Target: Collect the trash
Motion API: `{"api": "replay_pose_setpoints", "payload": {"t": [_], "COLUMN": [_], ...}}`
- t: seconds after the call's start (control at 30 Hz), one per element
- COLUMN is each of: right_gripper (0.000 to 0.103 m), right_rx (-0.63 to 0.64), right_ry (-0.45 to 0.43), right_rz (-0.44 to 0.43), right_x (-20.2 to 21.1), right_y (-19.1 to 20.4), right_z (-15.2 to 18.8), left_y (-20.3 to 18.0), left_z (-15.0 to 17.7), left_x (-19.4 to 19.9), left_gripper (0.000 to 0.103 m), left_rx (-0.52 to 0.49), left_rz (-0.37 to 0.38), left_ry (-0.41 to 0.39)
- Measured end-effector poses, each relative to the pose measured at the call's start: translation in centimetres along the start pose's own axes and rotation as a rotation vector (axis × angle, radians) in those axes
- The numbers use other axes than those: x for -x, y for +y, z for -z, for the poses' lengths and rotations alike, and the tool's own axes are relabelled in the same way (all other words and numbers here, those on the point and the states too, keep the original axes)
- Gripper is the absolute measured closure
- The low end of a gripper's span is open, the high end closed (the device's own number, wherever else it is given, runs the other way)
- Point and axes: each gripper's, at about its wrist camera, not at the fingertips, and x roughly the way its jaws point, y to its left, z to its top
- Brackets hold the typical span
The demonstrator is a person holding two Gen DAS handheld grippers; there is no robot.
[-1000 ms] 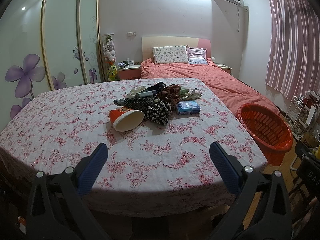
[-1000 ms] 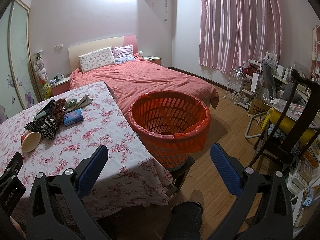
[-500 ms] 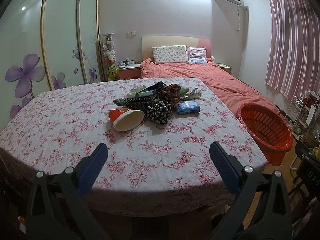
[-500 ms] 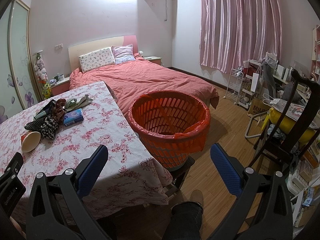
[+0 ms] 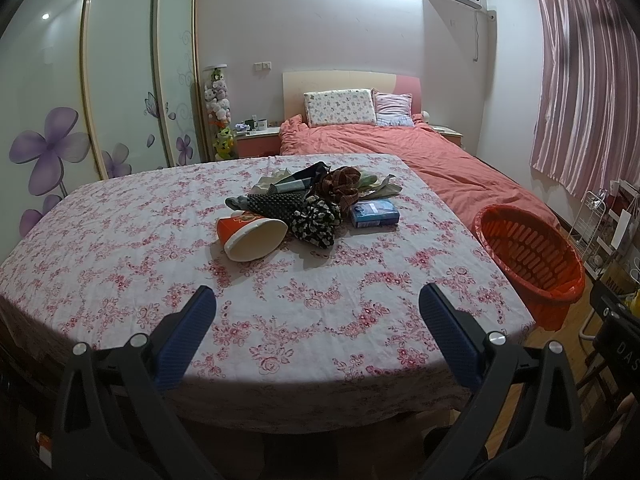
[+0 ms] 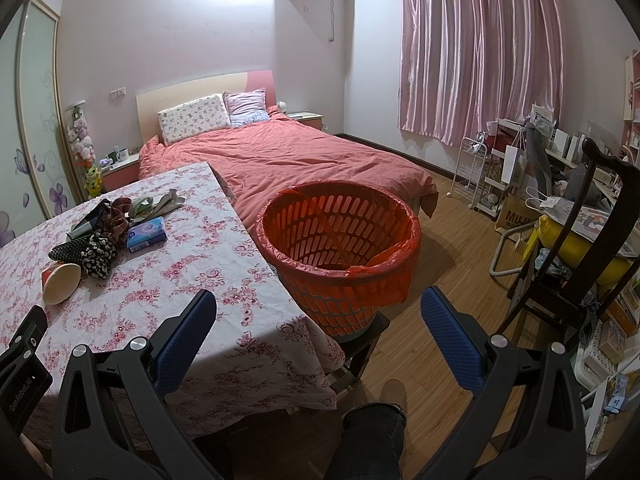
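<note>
Both grippers are empty. The left gripper point(image 5: 312, 312) hangs over the counter's point(image 5: 120, 248) near edge with its fingers point(image 5: 188, 332) spread wide, apparently squared up to the trash pile point(image 5: 308, 204) grouped at the counter's middle toward the far edge. The right gripper point(image 6: 318, 314), fingers point(image 6: 448, 332) equally wide, faces the orange basket point(image 6: 340, 240), which stands just beside the counter's right edge, presumably placed there for short transfers. The paper cup point(image 5: 252, 232) lies on its side, long axis running diagonally, mouth toward the near edge. A blue packet point(image 5: 374, 214) lies flat beside the pile. Collection has not begun.
</note>
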Motion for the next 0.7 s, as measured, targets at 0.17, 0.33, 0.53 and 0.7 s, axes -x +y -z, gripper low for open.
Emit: {"api": "replay_pose_setpoints", "payload": {"t": [0.17,0.33,0.53,0.7], "right_gripper": [0.002,0.002,0.002,0.002], "right_rx": [0.000,-0.001,0.017,0.026], "right_ry": [0.001,0.004,0.005,-0.001], "right_rz": [0.000,0.006,-0.003,-0.066], "right_x": [-0.1,-0.4,-1.8,-2.9], "right_y": [0.0,0.2,1.3,2.4], "right_z": [0.0,0.1,-0.4,-0.2], "left_y": [0.0,0.0,1.7,5.3], "left_z": [0.0,0.0,-0.1,-0.8], "left_x": [0.0,-0.3,-2.0,-5.0], "left_gripper": [0.004,0.004,0.004,0.004], "left_rx": [0.000,-0.001,0.032,0.088], "left_rz": [0.000,-0.002,-0.015,-0.051], "left_ry": [0.001,0.011,0.028,0.059]}}
